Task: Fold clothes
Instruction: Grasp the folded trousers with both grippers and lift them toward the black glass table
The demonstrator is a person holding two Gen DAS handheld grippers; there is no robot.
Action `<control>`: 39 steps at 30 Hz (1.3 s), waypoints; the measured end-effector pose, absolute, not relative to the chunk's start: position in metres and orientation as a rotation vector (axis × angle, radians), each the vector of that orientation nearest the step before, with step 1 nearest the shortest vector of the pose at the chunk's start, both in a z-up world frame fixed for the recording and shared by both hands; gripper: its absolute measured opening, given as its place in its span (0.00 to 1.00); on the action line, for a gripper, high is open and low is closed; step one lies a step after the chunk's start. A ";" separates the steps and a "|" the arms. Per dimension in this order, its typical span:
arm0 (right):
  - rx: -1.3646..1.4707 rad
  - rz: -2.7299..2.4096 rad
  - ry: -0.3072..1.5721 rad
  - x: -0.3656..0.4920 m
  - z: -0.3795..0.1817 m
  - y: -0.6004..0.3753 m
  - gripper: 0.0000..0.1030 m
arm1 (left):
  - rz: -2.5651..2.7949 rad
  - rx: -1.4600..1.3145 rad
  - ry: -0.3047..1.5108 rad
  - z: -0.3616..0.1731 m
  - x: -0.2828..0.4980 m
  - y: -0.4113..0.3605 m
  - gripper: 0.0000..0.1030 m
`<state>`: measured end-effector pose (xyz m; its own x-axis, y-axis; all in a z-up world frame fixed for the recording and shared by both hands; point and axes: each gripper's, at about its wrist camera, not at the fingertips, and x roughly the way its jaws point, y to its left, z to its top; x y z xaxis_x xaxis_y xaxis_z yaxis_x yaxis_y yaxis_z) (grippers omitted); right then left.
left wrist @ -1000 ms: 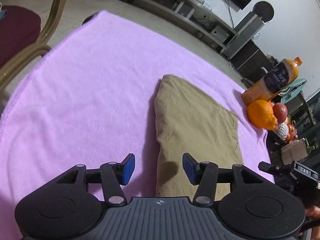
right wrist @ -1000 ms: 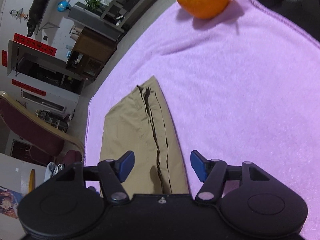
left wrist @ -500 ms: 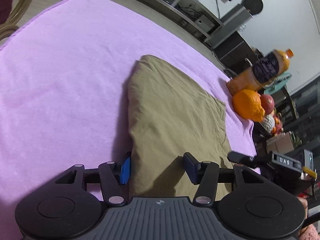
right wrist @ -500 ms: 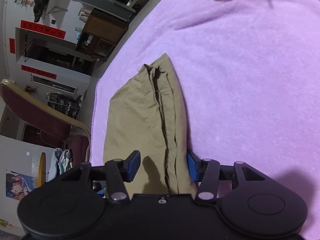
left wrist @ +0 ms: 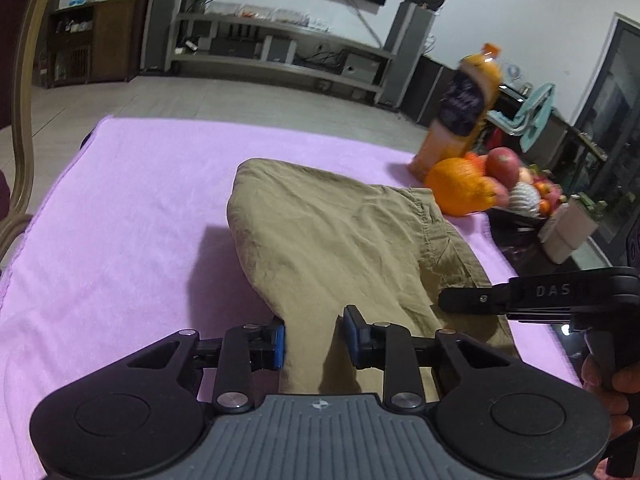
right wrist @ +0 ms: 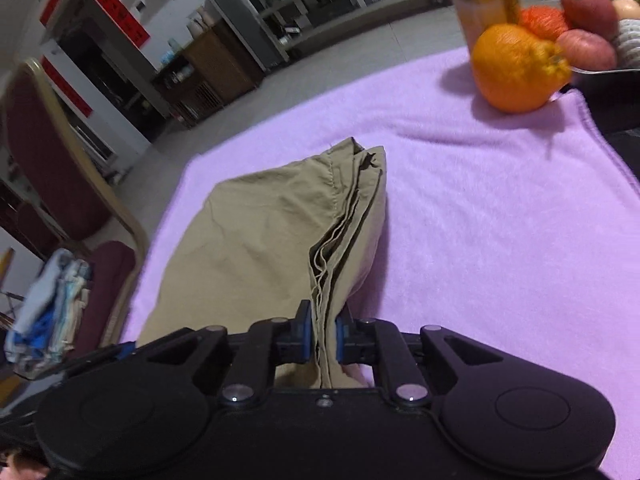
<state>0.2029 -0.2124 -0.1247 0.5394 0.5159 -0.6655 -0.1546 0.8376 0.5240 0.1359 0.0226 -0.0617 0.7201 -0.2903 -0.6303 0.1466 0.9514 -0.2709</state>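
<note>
A pink-purple blanket [left wrist: 120, 220] is spread over the whole work surface, and the folded khaki garment [left wrist: 340, 240] is laid across its middle, with the near end bunched up and raised off the blanket. That near end is gripped at both corners: the left gripper [left wrist: 314, 338] is seen with its blue pads set partway apart around a thick fold of cloth, and the right gripper [right wrist: 322, 338] is pinched tight on the stacked layered edges. Off at about 2 o'clock in the left wrist view, a big orange [left wrist: 456, 190] is sat on the blanket's far edge, touching a heap of apples and other fruit [left wrist: 516, 184], with a tall juice bottle [left wrist: 460, 108] stood just behind it. The bottle and fruit are blurred, so labels can't be read. A chair with a dark red seat [right wrist: 60, 184] is seen at 9 o'clock in the right wrist view, partly cut off. The garment's near end is hidden under both gripper bodies.
</note>
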 end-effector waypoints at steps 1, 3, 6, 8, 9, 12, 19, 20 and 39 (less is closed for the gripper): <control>0.465 0.411 0.905 0.192 -0.118 -0.227 0.11 | -0.264 -0.215 0.720 -0.056 0.130 0.014 0.27; 0.514 0.392 0.865 0.170 -0.105 -0.259 0.11 | -0.308 -0.218 0.707 -0.046 0.120 -0.008 0.27; 0.531 0.320 0.802 0.139 -0.093 -0.306 0.11 | -0.370 -0.158 0.700 -0.040 0.113 -0.061 0.27; 0.514 0.252 0.767 0.129 -0.088 -0.332 0.11 | -0.399 -0.132 0.709 -0.044 0.118 -0.098 0.27; 0.511 0.217 0.753 0.126 -0.088 -0.346 0.11 | -0.413 -0.120 0.714 -0.046 0.121 -0.116 0.27; 0.472 0.106 0.718 0.129 -0.091 -0.379 0.11 | -0.447 -0.093 0.732 -0.055 0.131 -0.169 0.27; 0.403 -0.020 0.724 0.171 -0.106 -0.425 0.10 | -0.415 -0.111 0.791 -0.086 0.174 -0.241 0.27; 0.403 -0.027 0.734 0.179 -0.110 -0.430 0.10 | -0.406 -0.128 0.808 -0.090 0.179 -0.248 0.27; 0.400 -0.124 0.774 0.188 -0.142 -0.469 0.46 | -0.406 -0.094 0.762 -0.095 0.184 -0.219 0.24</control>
